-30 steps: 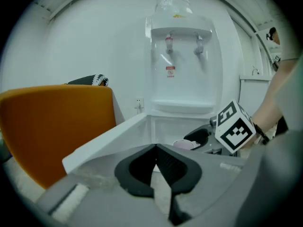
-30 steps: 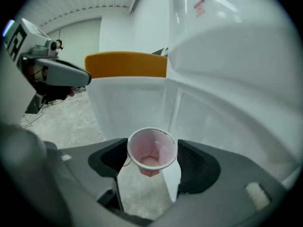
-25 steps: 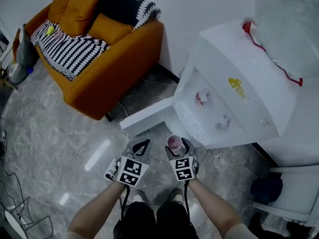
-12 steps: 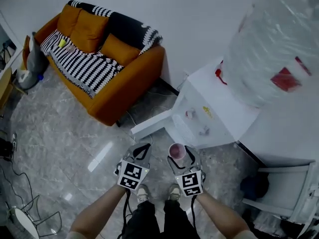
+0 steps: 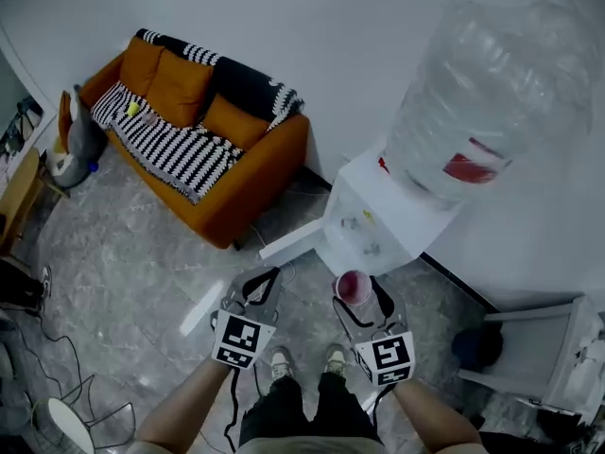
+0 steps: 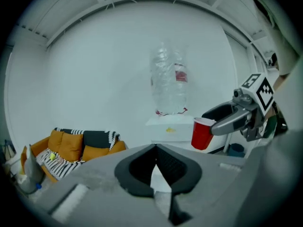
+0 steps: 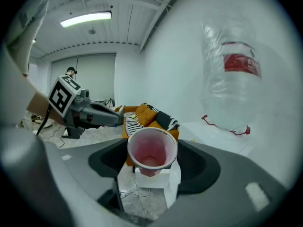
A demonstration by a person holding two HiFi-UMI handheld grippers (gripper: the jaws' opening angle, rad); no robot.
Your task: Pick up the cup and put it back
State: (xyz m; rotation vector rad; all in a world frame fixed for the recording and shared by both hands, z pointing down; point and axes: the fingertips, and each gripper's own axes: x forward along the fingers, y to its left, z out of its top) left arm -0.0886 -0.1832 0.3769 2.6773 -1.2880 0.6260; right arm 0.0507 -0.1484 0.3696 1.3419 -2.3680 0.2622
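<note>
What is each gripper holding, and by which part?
Right gripper: red plastic cup, upright, jaws clamped on opposite sides of its upper wall below the rim. Left gripper: nothing, jaws together.

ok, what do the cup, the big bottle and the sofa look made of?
cup: thin red plastic, probably; smooth, light glows through the wall.
bottle: clear plastic, likely; see-through, crinkled highlights.
sofa: orange fabric or leatherette, can't tell; matte, soft cushions.

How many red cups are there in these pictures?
1. The red cup stands upright, gripped between the jaws of the right gripper, near the water dispenser. The left gripper holds none. Others could be hidden out of sight.
</note>
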